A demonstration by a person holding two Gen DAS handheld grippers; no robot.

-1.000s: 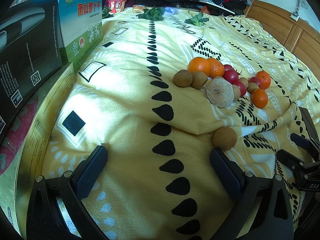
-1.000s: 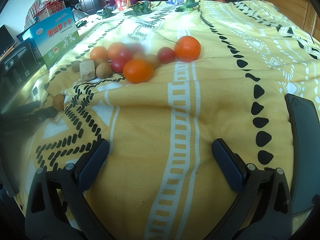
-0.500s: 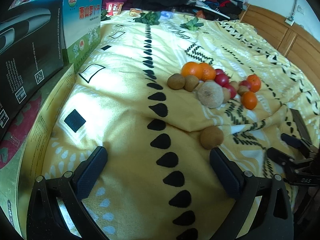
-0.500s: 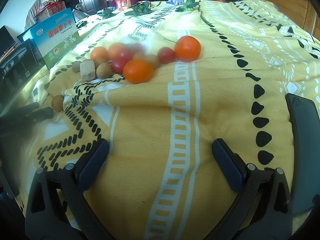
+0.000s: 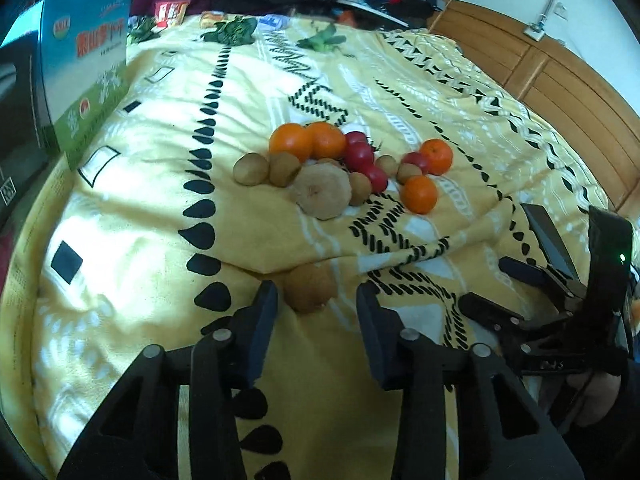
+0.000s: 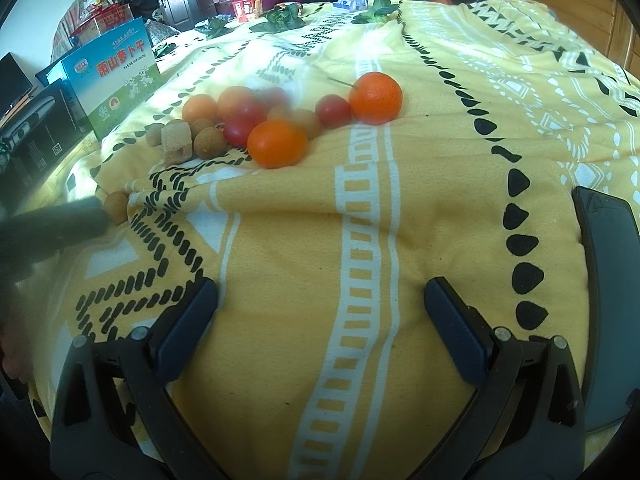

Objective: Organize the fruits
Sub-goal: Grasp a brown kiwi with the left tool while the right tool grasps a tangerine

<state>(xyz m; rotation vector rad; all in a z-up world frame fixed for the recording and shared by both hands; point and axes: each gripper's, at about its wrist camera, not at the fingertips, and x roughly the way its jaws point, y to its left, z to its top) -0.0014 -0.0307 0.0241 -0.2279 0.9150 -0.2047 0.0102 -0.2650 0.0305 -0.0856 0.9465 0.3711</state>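
On the yellow patterned blanket (image 5: 140,208) lies a pile of fruit: oranges (image 5: 290,142), small red fruits (image 5: 360,154), brown kiwis (image 5: 250,169) and a big round brown fruit (image 5: 320,192). One kiwi (image 5: 308,286) lies apart, nearer to me. My left gripper (image 5: 316,294) has its jaws closing around this lone kiwi; a gap still shows on the right side. The right wrist view shows the same kiwi (image 6: 117,207) at the blurred left fingers (image 6: 60,220). My right gripper (image 6: 320,304) stands open over bare blanket and also shows in the left wrist view, right gripper (image 5: 500,288).
A blue-green carton (image 5: 88,80) and a black box (image 5: 20,120) stand along the left edge. A dark phone (image 6: 608,260) lies right of my right gripper. Leafy greens (image 5: 232,30) and clothes lie at the far end, a wooden headboard (image 5: 560,80) to the right.
My left gripper moved toward the lone kiwi and its jaws narrowed from wide open to close around it. The right gripper has stayed still.
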